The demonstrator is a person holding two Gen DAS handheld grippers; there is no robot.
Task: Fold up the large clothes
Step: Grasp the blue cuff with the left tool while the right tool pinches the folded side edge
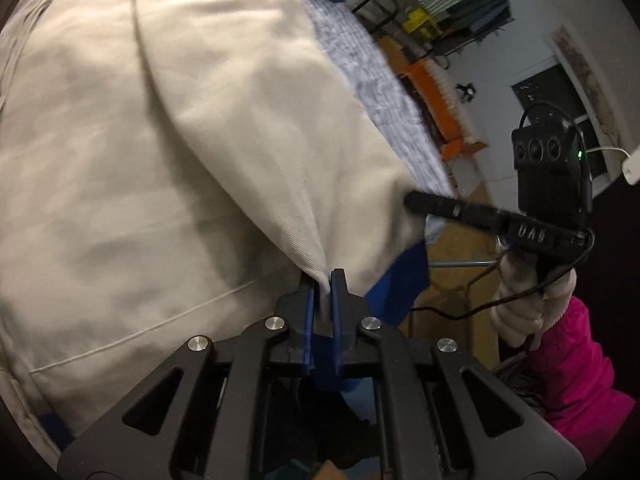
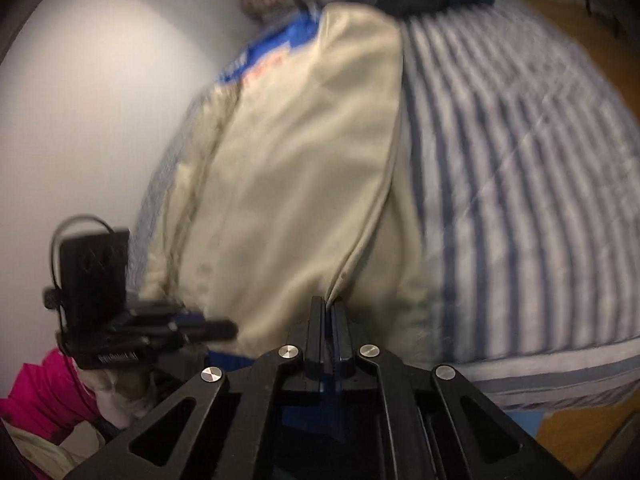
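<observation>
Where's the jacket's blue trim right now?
In the left wrist view, the blue trim hangs at the cream jacket's lower edge, just right of the left gripper, below the right gripper's tip.

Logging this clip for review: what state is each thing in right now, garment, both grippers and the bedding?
Cream jacket: spread on the bed, partly folded, near edge pulled up into creases.
Left gripper: shut on a pinch of the jacket's cream fabric.
Right gripper: shut on the jacket's near edge.
Striped bedcover: lying flat under the jacket.
Gloved hand: wrapped around the right gripper's handle.
</observation>
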